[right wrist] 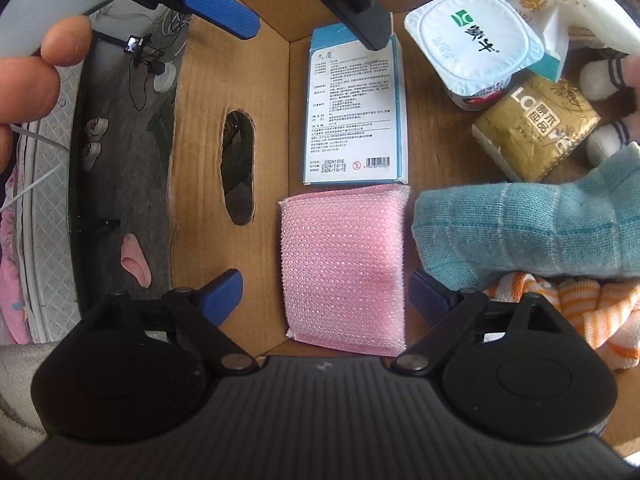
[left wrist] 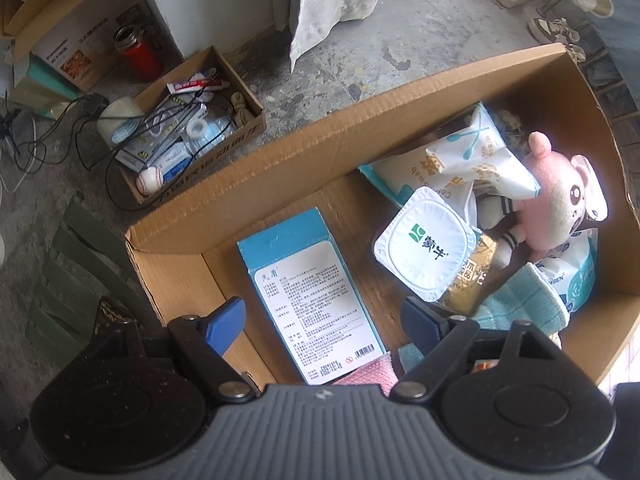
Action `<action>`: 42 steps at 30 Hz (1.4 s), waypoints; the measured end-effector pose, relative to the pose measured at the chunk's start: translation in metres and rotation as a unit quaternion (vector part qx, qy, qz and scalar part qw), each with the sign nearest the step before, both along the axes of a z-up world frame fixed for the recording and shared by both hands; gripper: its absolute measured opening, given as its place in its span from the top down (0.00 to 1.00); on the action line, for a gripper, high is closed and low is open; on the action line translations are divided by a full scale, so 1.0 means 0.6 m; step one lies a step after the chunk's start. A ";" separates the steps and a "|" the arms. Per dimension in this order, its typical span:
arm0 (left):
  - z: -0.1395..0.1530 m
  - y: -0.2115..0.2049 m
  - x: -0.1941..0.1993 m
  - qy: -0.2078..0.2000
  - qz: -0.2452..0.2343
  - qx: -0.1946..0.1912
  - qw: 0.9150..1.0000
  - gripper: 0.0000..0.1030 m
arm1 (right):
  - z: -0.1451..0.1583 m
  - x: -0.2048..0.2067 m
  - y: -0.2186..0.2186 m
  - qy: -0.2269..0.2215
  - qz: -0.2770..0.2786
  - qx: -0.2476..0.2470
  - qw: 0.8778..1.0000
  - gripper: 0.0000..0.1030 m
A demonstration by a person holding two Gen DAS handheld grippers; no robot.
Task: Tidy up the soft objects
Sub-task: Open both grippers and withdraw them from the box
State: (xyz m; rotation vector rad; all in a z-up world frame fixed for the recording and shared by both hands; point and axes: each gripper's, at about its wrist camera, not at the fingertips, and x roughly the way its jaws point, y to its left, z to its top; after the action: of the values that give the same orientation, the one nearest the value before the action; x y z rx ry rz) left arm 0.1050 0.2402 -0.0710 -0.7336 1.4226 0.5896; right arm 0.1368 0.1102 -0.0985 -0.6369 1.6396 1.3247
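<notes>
Two grippers spread wide, empty, over cardboard box (right wrist: 192, 128). Right gripper (right wrist: 326, 298) straddles pink sponge (right wrist: 344, 268): lower squarely, pinch sides, avoid blue towel (right wrist: 520, 228) on right. Left gripper (left wrist: 324, 320) hovers above blue carton (left wrist: 308, 292).

Blue box (left wrist: 310, 296), yogurt cup (left wrist: 426, 250), gold packet (right wrist: 536, 130), red flask (left wrist: 138, 54).

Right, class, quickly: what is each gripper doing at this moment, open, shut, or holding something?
Left gripper: open, holding nothing, above the blue-and-white box.
Right gripper: open, straddling the pink sponge, pads not pressing it.
</notes>
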 end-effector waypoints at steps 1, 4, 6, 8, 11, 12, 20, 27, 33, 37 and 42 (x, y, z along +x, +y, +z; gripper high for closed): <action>0.003 0.000 -0.001 -0.003 -0.005 0.006 1.000 0.17 | 0.003 0.003 -0.002 -0.001 -0.007 0.005 1.000 0.13; 0.018 -0.005 0.000 -0.020 -0.023 0.031 0.999 0.17 | 0.025 0.016 -0.017 0.002 -0.040 0.028 0.999 0.13; 0.035 -0.013 0.001 -0.039 -0.042 0.054 0.997 0.17 | 0.050 0.030 -0.038 -0.001 -0.079 0.053 0.995 0.13; 0.056 -0.024 0.003 -0.062 -0.065 0.079 0.993 0.17 | 0.076 0.041 -0.062 -0.015 -0.121 0.083 0.989 0.12; 0.090 -0.046 0.007 -0.094 -0.101 0.127 0.982 0.13 | 0.113 0.057 -0.106 -0.064 -0.195 0.107 0.973 0.06; 0.100 -0.053 0.009 -0.102 -0.112 0.142 0.978 0.12 | 0.124 0.062 -0.120 -0.084 -0.221 0.110 0.965 0.04; 0.161 -0.113 0.009 -0.161 -0.145 0.208 0.954 0.08 | 0.198 0.087 -0.247 -0.229 -0.426 0.133 0.865 0.01; 0.202 -0.180 0.000 -0.191 -0.158 0.245 0.937 0.04 | 0.230 0.074 -0.331 -0.310 -0.488 0.183 0.795 0.01; 0.230 -0.223 -0.013 -0.209 -0.143 0.246 0.936 0.02 | 0.250 0.072 -0.396 -0.277 -0.508 0.208 0.788 0.01; 0.237 -0.248 -0.023 -0.223 -0.139 0.244 0.933 0.01 | 0.270 0.061 -0.436 -0.275 -0.518 0.219 0.779 0.01; 0.235 -0.277 -0.023 -0.213 -0.162 0.226 0.937 0.00 | 0.271 0.041 -0.472 -0.262 -0.532 0.208 0.778 0.01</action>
State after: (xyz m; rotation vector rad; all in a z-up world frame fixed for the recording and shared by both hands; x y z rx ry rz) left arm 0.0914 0.0741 0.0700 -0.2278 0.9259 0.4407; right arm 0.1616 -0.1730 0.0643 0.2221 0.8874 0.5166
